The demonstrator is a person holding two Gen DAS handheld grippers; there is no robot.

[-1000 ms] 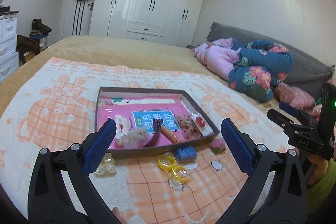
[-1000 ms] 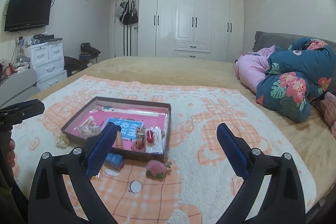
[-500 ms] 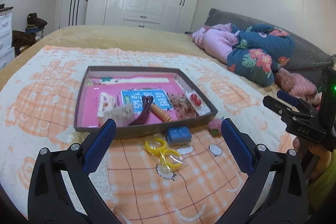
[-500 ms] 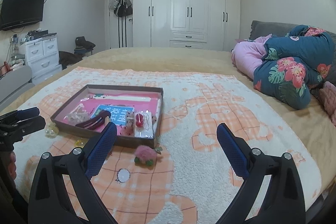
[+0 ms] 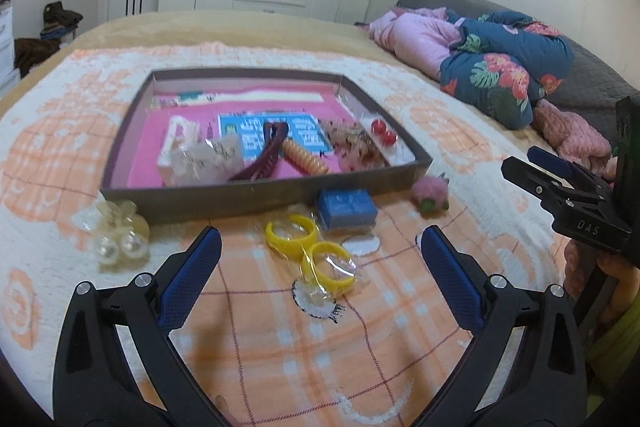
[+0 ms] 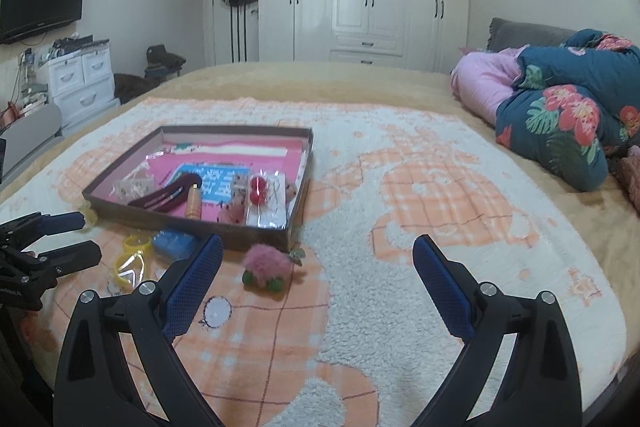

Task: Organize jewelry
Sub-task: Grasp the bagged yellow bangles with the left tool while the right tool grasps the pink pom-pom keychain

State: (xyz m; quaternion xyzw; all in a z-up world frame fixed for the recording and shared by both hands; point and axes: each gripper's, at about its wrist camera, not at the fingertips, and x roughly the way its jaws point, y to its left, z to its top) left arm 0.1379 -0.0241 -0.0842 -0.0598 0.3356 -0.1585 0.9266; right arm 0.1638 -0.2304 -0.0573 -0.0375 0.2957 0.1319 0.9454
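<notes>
We hold the left hand-held gripper (image 5: 318, 259) wide open, empty, right over the yellow rings (image 5: 310, 251) on the blanket (image 5: 360, 347) near the bed's front edge, just outside the tray (image 5: 256, 193). Rings lie dead ahead w/ their long axis diagonal. Right hand-held gripper (image 6: 318, 265) also open, farther off.

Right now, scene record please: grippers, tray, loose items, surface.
left hand-held gripper: open, empty, over yellow rings
right hand-held gripper: open, empty
tray: shallow, pink lining; holds maroon hair clip, orange coil tie, red beads
outside tray, near edge: yellow rings, blue box, pink fuzzy piece, clear bead packet
surface: orange-and-white blanket on bed
</notes>
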